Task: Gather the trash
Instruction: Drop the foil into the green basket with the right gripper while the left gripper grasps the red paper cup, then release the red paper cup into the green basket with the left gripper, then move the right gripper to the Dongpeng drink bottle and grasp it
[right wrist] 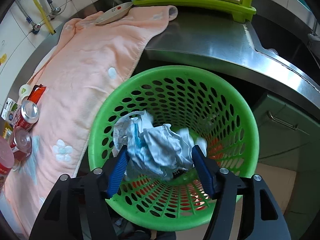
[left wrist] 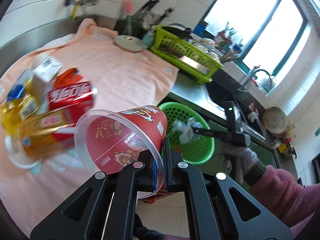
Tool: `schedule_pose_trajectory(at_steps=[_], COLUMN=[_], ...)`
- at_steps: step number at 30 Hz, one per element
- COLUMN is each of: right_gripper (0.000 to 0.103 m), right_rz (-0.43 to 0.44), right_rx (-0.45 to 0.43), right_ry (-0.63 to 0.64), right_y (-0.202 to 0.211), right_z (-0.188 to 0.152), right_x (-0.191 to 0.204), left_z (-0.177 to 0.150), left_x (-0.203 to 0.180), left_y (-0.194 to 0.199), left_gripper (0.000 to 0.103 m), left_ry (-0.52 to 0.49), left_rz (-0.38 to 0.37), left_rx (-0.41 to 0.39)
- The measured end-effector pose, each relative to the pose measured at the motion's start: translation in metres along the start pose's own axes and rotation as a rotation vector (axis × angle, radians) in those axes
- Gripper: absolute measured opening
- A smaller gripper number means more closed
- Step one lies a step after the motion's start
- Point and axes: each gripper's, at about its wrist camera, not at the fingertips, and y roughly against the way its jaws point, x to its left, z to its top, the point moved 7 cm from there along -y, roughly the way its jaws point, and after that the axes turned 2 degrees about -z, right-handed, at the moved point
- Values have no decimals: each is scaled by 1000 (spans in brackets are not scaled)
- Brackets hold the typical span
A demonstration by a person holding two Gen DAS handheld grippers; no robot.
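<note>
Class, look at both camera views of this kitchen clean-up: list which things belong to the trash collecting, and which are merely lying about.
Part of the job:
- green basket
- crumpled paper between the right gripper pads
- red plastic cup pinched by the left gripper
- red can
- carton

Just lying about:
- plate
- dish rack
- pink towel
</note>
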Motion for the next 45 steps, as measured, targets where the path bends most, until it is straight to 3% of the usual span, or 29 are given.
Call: schedule_pose_trajectory(at_steps=[3,12,29,32,33,34,35,39,45], right_gripper=[72,73,77,77,77,77,77,77,81], right_rz=[4,13,-84,-89,-86,-83,-78,-68,41], right_rx=[-23,-76,-125,-133,-138,-143,-151,-191,-211], right_ry=[2,13,135,167,186,202,230,322,453], right_y=[9,45,71,76,80,82,84,91,96], right_z=[1,0,5,9,11,11,13,21,26], right_x=[-7,-29,-31,-24,-19,-14,-6,28,88], left_z=[9,19,-5,-9,-9,-8,-6,4,10], left_x=[-21,-71,-93,-93,-92,-90,-86,-73,-45], left_y=[-17,-86,-203,-210,-206,-202,-195,-166,-111], left_gripper=[4,4,6,12,26,52,61,63,63], left_ry=[-39,-102,-37,-7,-2,3,15,34,91], left_rz=[-26,-95,-168,-181,-180,-175,-166,-145,-58], left_rx=[10,85,235,256,250,246,228,158,52])
